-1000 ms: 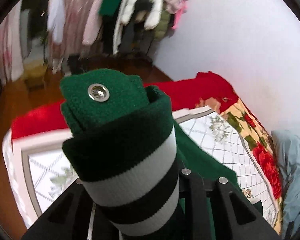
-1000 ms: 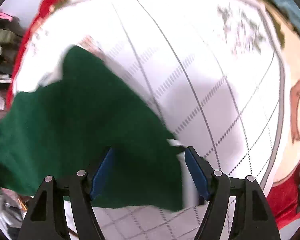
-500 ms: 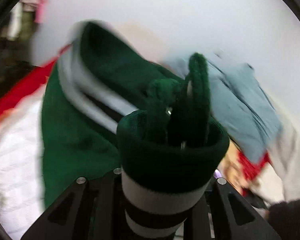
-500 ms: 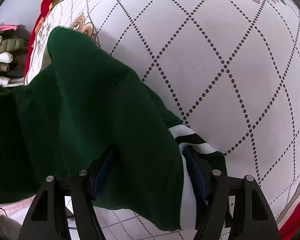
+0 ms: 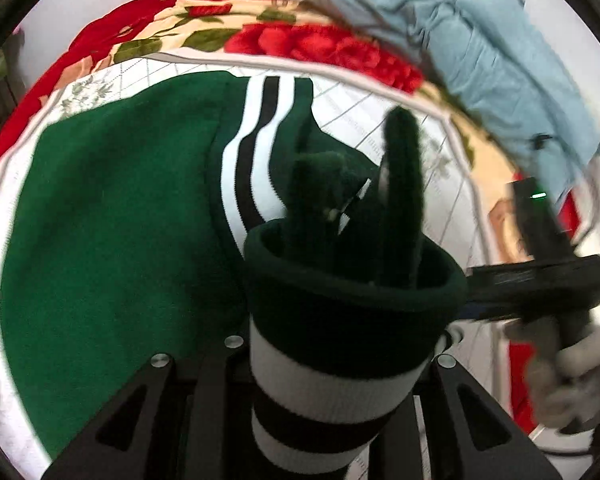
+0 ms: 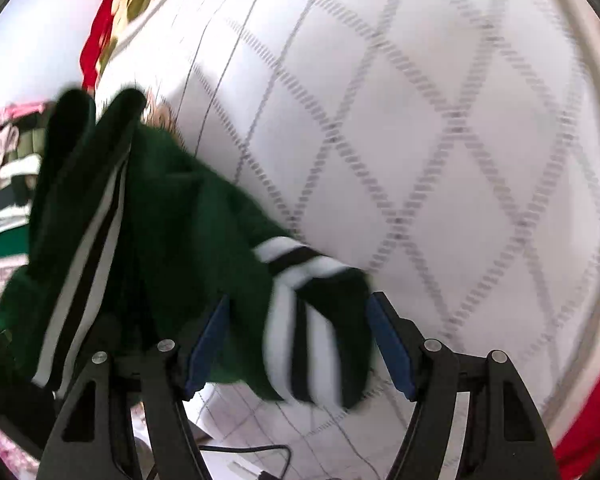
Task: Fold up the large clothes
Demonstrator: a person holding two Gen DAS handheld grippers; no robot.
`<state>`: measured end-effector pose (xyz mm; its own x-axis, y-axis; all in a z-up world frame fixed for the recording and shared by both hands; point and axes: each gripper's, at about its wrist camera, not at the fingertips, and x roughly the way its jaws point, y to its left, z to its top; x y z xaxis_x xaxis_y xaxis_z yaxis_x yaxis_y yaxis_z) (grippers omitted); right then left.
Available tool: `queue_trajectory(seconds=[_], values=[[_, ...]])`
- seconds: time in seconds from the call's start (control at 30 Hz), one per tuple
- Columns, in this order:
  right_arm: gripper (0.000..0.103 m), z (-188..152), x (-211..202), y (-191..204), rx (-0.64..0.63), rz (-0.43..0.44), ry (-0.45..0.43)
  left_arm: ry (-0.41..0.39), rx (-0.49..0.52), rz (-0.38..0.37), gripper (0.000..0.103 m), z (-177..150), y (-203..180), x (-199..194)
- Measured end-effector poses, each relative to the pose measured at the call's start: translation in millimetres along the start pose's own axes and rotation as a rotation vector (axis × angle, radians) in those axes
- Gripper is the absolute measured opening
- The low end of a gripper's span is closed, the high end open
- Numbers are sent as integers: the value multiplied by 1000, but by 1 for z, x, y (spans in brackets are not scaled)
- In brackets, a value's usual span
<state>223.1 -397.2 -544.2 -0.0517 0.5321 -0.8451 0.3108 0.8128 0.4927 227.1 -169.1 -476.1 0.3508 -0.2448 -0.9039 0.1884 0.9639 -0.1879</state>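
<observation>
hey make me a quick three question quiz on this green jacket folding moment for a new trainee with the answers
1. True or false: the green jacket lies on a bare wooden floor.
2. Which part of it does the left hand-held gripper grip? A) hood B) striped cuff C) zipper
3. Fill in: beyond the jacket, on the floral bedspread, lies a pale ____ garment.

Key: 1 false, it lies on the quilted bed cover; 2 B; 3 blue.

Left hand-held gripper (image 5: 340, 360) clamped; right hand-held gripper (image 6: 300, 344) clamped.
</observation>
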Motion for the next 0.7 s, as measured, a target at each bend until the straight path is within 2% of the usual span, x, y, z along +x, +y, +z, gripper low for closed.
queue_trajectory(seconds=[0.07, 0.13, 0.2, 0.23, 0.27, 0.33, 0.43, 0.53, 0.63, 0.7], values=[[72, -8, -17, -12, 17, -5, -18, 69, 20, 52, 27, -2, -6, -1], [72, -16, -32, -20, 28, -3, -31, 97, 30, 76, 30, -1, -5, -4], [72, -22, -46, -24, 28, 1, -44, 100, -8, 20, 44, -1, 3, -14], [72, -22, -50, -21, 28, 4, -50, 96, -44, -36, 57, -2, 7, -17], [72, -25, -56, -20, 26, 10, -57, 86, -78, -95, 59, -1, 12, -22], [72, -29, -64, -13, 26, 35, -67, 59, -138, -166, 63, 0, 19, -31], [74, -29, -74, 1, 7, 86, -81, 17, -188, -187, 66, 0, 28, -48], [87, -26, -71, 32, -36, 151, -68, -48, -200, -119, 70, -5, 39, -72], [88, -25, -46, 69, -108, 173, -32, -139, -215, 25, 72, -15, 59, -87], [88, -19, -22, 88, -158, 151, -15, -143, -224, 122, 73, -21, 73, -85]])
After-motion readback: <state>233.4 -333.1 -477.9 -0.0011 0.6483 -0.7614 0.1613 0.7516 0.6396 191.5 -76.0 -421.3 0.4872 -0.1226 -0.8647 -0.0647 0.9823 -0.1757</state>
